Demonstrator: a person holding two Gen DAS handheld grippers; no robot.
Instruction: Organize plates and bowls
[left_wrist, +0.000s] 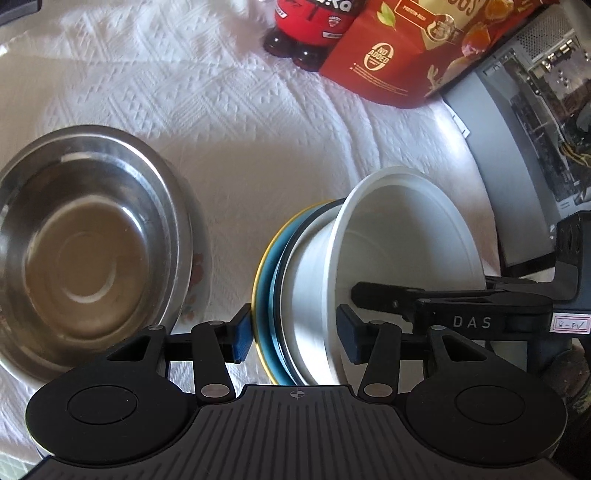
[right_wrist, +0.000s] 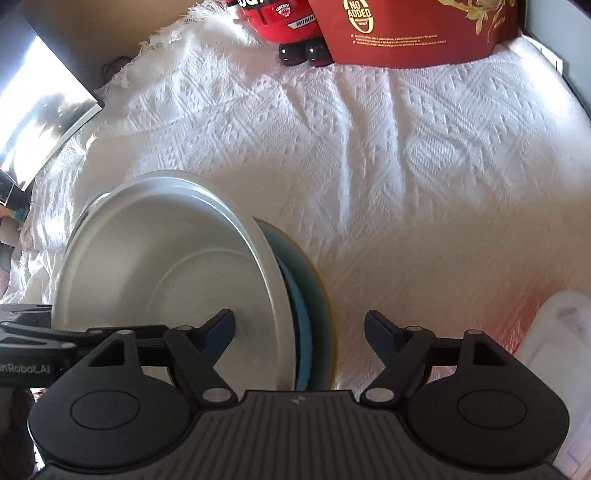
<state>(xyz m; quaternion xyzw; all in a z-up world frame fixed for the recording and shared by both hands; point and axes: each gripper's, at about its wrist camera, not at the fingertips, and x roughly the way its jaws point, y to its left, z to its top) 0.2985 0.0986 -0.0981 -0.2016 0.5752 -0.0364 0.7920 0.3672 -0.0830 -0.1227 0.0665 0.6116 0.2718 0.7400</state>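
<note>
A white bowl (left_wrist: 406, 229) sits nested in a blue bowl with a yellow rim (left_wrist: 264, 295), and the stack is tipped on its side over the white cloth. My left gripper (left_wrist: 295, 332) is shut across the stack's wall: one blue pad (left_wrist: 242, 334) presses the yellow-rimmed outside, the other pad (left_wrist: 349, 334) is inside the white bowl. My right gripper (right_wrist: 299, 328) straddles the same stack, white bowl (right_wrist: 166, 266) and blue bowl (right_wrist: 314, 288). Its jaws are open: the left finger (right_wrist: 221, 330) reaches inside the bowl and the right finger (right_wrist: 382, 332) stands apart from the rim.
A steel bowl (left_wrist: 85, 236) rests on a flower-patterned plate (left_wrist: 194, 280) at the left. A red bottle (left_wrist: 314, 29) and a red carton (left_wrist: 391, 55) stand at the back. An open computer case (left_wrist: 535, 129) borders the right side. A white object (right_wrist: 554, 332) lies on the cloth (right_wrist: 406, 166).
</note>
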